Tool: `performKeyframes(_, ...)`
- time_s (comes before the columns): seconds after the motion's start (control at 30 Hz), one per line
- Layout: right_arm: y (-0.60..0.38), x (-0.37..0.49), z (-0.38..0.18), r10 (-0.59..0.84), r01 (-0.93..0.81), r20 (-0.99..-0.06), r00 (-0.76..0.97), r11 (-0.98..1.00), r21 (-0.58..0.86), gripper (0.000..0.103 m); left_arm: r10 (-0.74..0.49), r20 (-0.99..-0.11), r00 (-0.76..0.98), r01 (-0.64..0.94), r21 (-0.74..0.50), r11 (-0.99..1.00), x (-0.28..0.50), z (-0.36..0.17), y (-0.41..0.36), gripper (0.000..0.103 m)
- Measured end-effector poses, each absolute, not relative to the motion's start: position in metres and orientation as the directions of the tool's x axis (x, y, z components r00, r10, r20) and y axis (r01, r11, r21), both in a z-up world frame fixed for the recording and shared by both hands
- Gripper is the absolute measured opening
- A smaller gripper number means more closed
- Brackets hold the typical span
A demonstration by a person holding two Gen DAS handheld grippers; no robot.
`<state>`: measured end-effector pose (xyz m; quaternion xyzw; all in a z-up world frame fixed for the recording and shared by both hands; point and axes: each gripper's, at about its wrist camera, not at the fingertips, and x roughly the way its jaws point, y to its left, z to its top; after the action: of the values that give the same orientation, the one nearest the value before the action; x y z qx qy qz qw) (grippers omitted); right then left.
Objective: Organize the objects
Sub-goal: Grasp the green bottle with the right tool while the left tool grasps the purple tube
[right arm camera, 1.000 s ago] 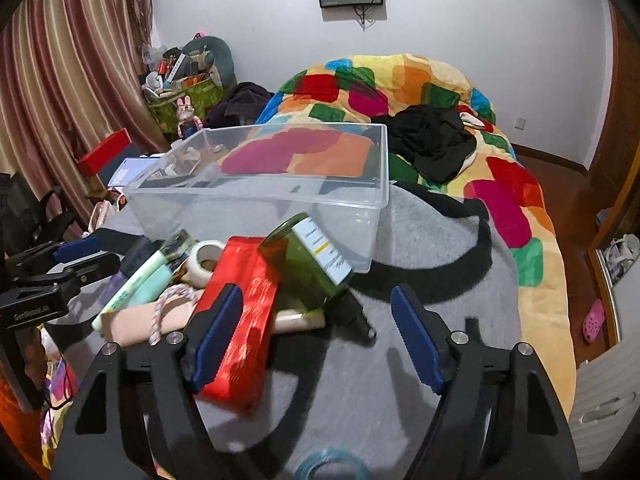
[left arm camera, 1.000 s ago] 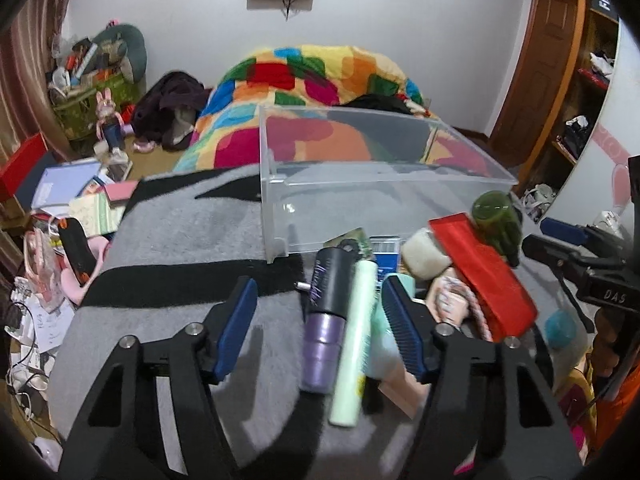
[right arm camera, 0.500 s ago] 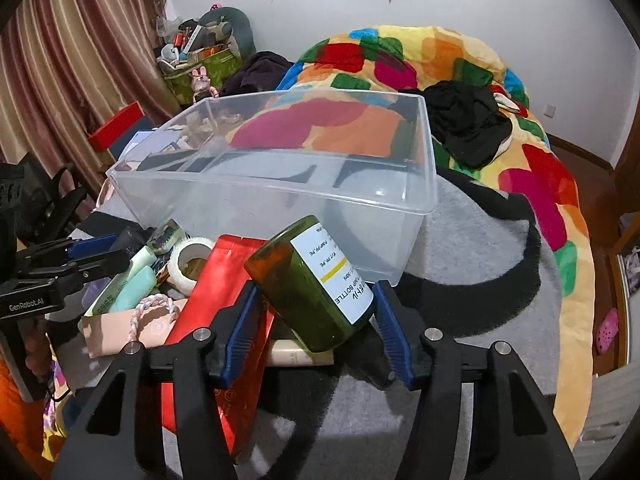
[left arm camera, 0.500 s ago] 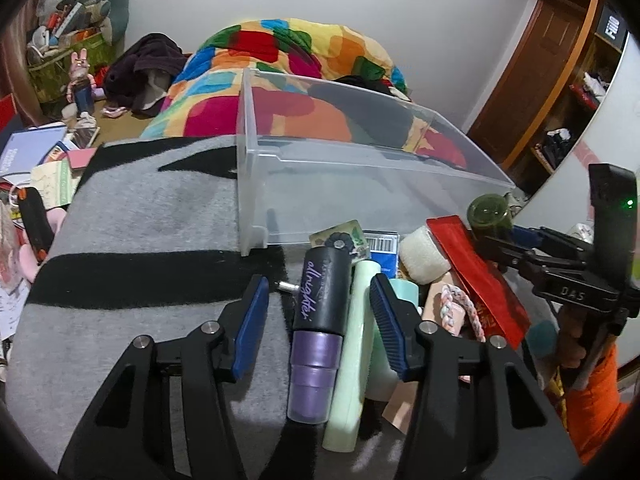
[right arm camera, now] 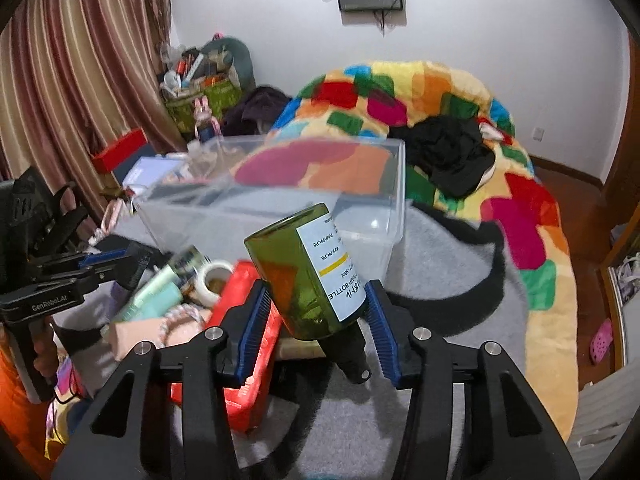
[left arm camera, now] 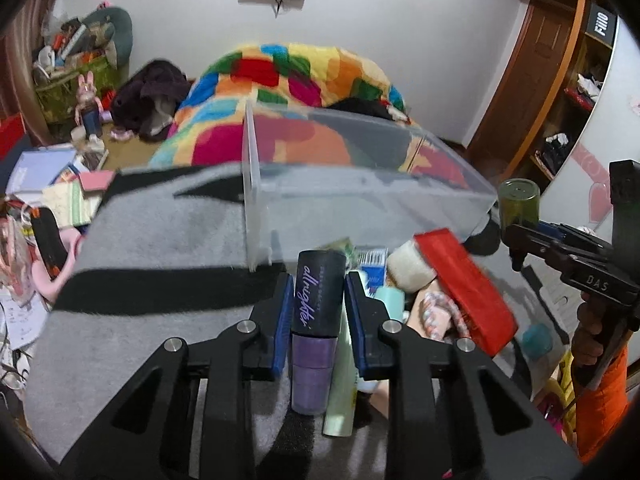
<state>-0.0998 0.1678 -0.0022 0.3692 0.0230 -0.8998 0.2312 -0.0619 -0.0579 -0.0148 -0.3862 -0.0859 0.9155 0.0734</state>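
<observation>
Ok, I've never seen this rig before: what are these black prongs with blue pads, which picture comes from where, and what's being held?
No robot arm here: a person holds one two-finger gripper in each hand, and each carries a fisheye camera looking forward along its fingers.

In the left wrist view, the left gripper is shut on a black and purple bottle. In the right wrist view, the right gripper is shut on a green pump bottle, tilted base-up.

Both work over a grey and black blanket. On it stands a clear plastic bin. Beside it lie a red pouch, a pale green tube and a tape roll.
</observation>
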Motion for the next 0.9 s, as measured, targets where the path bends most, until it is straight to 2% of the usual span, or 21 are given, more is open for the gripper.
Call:
performKeyframes(0.3, 0.169, -0.102, 0.046, -0.391, 0.418, -0.576, -0.717, -0.904, 0.093, 0.045, 0.176, -0.601, -0.779, -0.073, -0.192, -0.979, -0.069, 0.034, -0.060, 0.024)
performKeyframes(0.67, 0.148, -0.156, 0.055, -0.327, 0.389, -0.577, -0.748, -0.921, 0.019, 0.045, 0.104, -0.528, -0.843, -0.024, -0.155, -0.988, -0.102, 0.069, -0.064, 0.024)
performKeyframes(0.77, 0.135, -0.165, 0.050, -0.325, 0.409, -0.592, -0.737, -0.913, -0.007, 0.045, 0.048, -0.534, -0.844, 0.012, -0.108, -0.994, -0.116, 0.064, -0.064, 0.024)
performKeyframes(0.9, 0.118, -0.180, 0.033, -0.300, 0.430, -0.638, -0.709, -0.901, -0.054, 0.045, 0.032, -0.589, -0.808, 0.024, -0.088, -0.996, -0.136, 0.041, -0.064, 0.024)
